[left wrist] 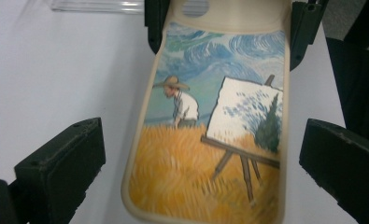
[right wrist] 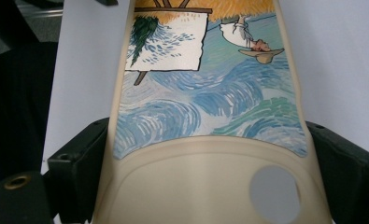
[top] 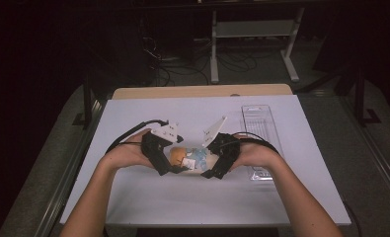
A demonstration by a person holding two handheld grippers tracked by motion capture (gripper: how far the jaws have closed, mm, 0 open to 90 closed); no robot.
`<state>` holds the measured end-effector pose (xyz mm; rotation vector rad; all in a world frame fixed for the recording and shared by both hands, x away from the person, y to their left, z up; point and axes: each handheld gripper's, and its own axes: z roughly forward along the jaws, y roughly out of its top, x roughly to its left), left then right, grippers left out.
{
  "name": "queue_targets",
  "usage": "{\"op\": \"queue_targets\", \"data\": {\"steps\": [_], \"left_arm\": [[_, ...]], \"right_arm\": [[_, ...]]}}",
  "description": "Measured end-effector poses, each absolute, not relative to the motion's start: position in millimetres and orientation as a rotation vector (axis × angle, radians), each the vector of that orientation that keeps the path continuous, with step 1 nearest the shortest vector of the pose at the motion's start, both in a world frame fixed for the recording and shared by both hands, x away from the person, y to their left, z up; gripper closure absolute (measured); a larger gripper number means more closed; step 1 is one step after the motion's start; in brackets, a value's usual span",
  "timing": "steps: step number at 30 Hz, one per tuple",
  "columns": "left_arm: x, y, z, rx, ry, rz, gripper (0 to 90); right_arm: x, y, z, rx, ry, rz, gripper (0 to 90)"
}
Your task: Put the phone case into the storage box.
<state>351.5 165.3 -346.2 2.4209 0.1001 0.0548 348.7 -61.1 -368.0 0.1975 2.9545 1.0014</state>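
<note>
I have both grippers meeting over the middle of the white table [top: 133, 197], and the thing between them is a phone case [top: 185, 157] printed with a painter at an easel in a wheat field.

Starting at the left: my left gripper [top: 180, 169] stands released. In the left gripper view its two black jaws sit well apart on either side of the phone case [left wrist: 210, 154], with white table visible between each jaw and the case's cream rim, so nothing presses there. The wheat-field end of the case lies nearest this gripper.

Moving right, the case stretches across to my right gripper [top: 206, 174], which grasps it. In the right gripper view the jaws flank the camera-hole end of the phone case [right wrist: 210, 121], tight against both cream edges.

Farther right and toward the far side, a clear plastic tray [top: 258, 123] lies on the table, partly behind my right hand.

I judge this as a handover step: the left has let go and the right carries the case alone. Next I should draw the left gripper back clear of the rim, then move the case with the right, likely toward that tray, keeping the grip firm since the smooth edges could slip.
</note>
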Motion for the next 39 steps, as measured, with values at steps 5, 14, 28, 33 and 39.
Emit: {"op": "queue_targets", "data": {"steps": [5, 14, 28, 33, 39], "left_arm": [[353.7, 168.9, -346.5, 2.412, 0.150, 0.066, 0.1], [358.7, 179.4, -346.1, 2.389, 0.253, 0.123, 0.1], [345.8, 207.3, -356.1, 2.269, 0.451, 0.218, 0.2], [335.2, 212.7, -365.6, 2.244, 0.506, 0.248, 0.1], [329.9, 218.0, -378.5, 2.216, 0.581, 0.258, 0.2]], "right_arm": [[351.4, -66.5, -367.3, 0.219, 2.937, 1.022, 9.9], [357.4, -78.0, -366.1, 0.276, 2.886, 1.070, 9.9], [355.5, -102.8, -364.3, 0.437, 2.789, 1.171, 10.0], [354.0, -107.5, -363.1, 0.483, 2.769, 1.176, 10.0], [352.5, -110.6, -363.4, 0.530, 2.749, 1.174, 10.0]]}}
